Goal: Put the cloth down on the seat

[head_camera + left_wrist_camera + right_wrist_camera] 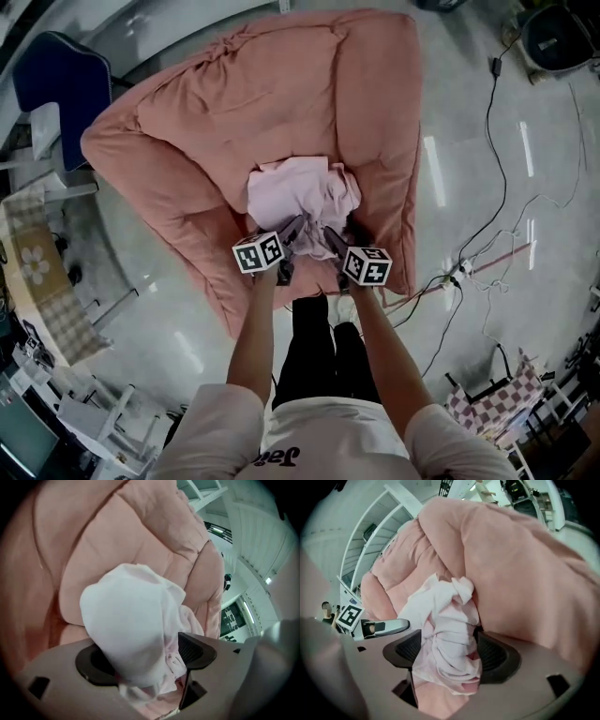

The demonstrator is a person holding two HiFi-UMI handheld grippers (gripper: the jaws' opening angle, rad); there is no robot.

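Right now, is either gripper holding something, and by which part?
Probably nothing: the left gripper and right gripper stand wide open, with the near edge of the pink cloth lying loose between their jaws.

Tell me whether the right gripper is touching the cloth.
Touching. The right gripper view shows the cloth bunched between the right gripper's jaws, lying against both pads.
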